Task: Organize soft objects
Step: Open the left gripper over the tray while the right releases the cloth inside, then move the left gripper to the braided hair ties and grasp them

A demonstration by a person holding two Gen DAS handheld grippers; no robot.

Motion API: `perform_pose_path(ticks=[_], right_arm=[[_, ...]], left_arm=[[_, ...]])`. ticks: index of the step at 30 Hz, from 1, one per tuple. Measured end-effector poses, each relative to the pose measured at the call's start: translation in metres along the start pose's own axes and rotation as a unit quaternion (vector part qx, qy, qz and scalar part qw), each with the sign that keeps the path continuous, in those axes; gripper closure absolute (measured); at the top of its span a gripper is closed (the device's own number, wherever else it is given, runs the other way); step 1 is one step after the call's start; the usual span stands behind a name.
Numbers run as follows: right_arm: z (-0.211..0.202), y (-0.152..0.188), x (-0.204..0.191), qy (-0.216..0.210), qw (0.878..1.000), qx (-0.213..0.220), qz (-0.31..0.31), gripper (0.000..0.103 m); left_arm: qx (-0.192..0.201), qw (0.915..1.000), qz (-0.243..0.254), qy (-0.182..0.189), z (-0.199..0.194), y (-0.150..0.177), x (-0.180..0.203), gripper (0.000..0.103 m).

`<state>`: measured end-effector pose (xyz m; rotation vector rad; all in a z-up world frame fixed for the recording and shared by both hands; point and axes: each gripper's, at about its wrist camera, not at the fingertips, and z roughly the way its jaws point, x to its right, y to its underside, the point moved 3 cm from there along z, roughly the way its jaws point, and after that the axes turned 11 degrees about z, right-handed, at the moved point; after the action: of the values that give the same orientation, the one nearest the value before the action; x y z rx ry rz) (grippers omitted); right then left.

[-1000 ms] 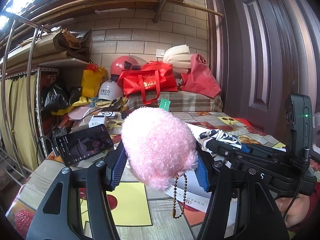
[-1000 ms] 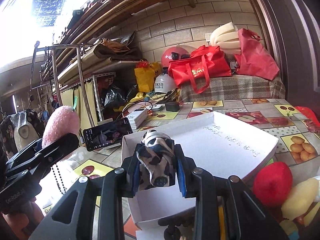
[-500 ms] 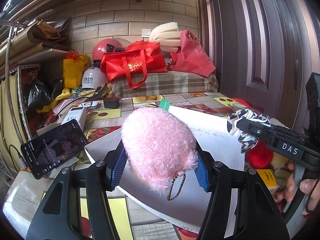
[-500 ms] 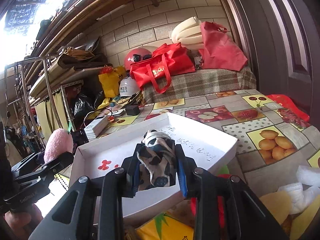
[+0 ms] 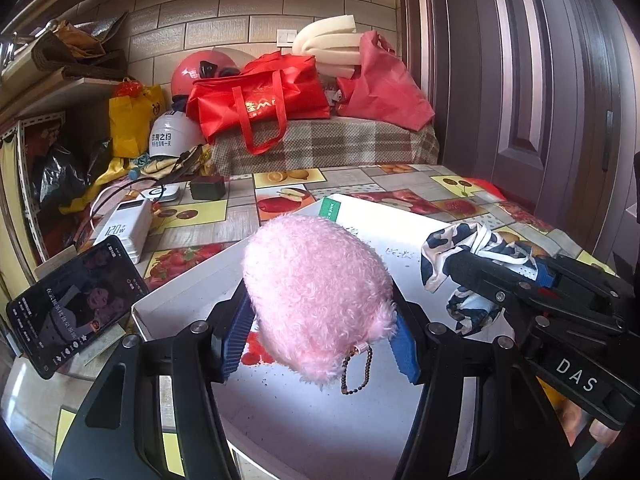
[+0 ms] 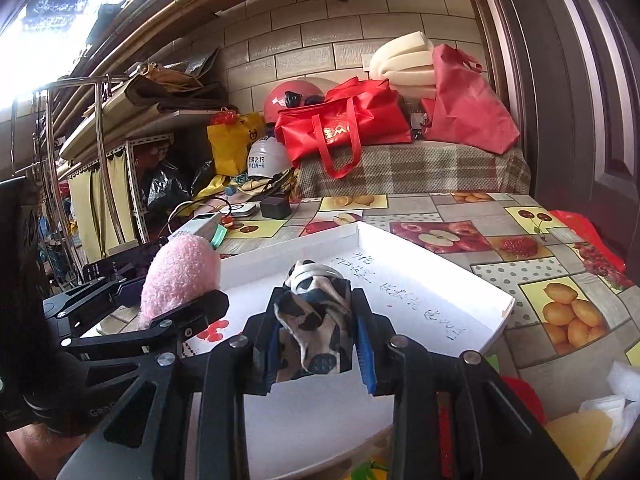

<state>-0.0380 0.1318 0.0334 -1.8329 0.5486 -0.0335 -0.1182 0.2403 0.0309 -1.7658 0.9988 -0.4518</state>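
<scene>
A fluffy pink plush (image 5: 316, 296) with a small bead chain hangs between the blue pads of my left gripper (image 5: 320, 340), which is shut on it. It is held over the near left part of the white shallow box (image 5: 288, 412). My right gripper (image 6: 320, 346) is shut on a black-and-white cow-print cloth (image 6: 316, 320), also above the box (image 6: 420, 292). In the left wrist view the cloth (image 5: 452, 248) and right gripper (image 5: 472, 280) sit just right of the plush. In the right wrist view the plush (image 6: 180, 272) is close on the left.
A phone (image 5: 76, 300) leans at the left next to a white power bank (image 5: 126, 228). A red soft toy (image 6: 520, 396) and yellow and white soft items (image 6: 580, 432) lie right of the box. Red bags (image 5: 260, 100) and helmets pile up behind the table.
My left gripper carried the pink plush rightward from beside the phone to over the white box. The right gripper with the cloth came in over the box, and the two now sit close together.
</scene>
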Motion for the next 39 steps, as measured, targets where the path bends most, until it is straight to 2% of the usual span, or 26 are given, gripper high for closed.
perform_pose_path(ticks=[4,5,6,7,9,11,26,28,32,39], right_arm=[[0.007,0.001,-0.001,0.003,1.000,-0.020,-0.004,0.067],[0.009,0.001,0.000,0.005,1.000,-0.024,-0.003,0.063],[0.010,0.001,0.001,0.011,1.000,-0.025,0.000,0.050],[0.009,0.001,0.004,0.016,1.000,-0.023,0.005,0.043],[0.005,-0.001,0.010,0.015,1.000,-0.014,0.020,0.027],[0.003,-0.002,0.011,0.011,1.000,-0.008,0.026,0.023],[-0.005,-0.003,0.002,0.016,1.000,0.022,0.004,0.022],[-0.006,-0.003,0.001,0.016,1.000,0.023,0.003,0.019],[-0.010,-0.003,0.004,0.024,0.999,0.032,0.010,0.001],[-0.028,-0.002,0.010,0.002,0.998,0.051,0.029,0.000]], left_arm=[[-0.028,0.9996,-0.009,0.004,0.013,0.001,-0.004,0.041],[-0.037,0.9993,-0.012,0.001,0.016,0.001,-0.005,0.038],[-0.043,0.9990,-0.015,-0.004,0.017,0.002,-0.006,0.034],[-0.045,0.9987,-0.020,-0.010,0.018,0.003,-0.008,0.032],[-0.039,0.9984,-0.038,-0.017,0.015,0.004,-0.015,0.009],[-0.035,0.9977,-0.055,-0.020,0.013,0.006,-0.021,0.000],[-0.007,0.9977,-0.049,-0.047,0.001,0.004,-0.022,0.000],[-0.006,0.9977,-0.049,-0.048,0.001,0.004,-0.022,0.000],[0.001,0.9976,-0.048,-0.049,-0.002,0.003,-0.023,0.000],[0.057,0.9961,-0.029,-0.061,-0.023,0.000,-0.015,0.000]])
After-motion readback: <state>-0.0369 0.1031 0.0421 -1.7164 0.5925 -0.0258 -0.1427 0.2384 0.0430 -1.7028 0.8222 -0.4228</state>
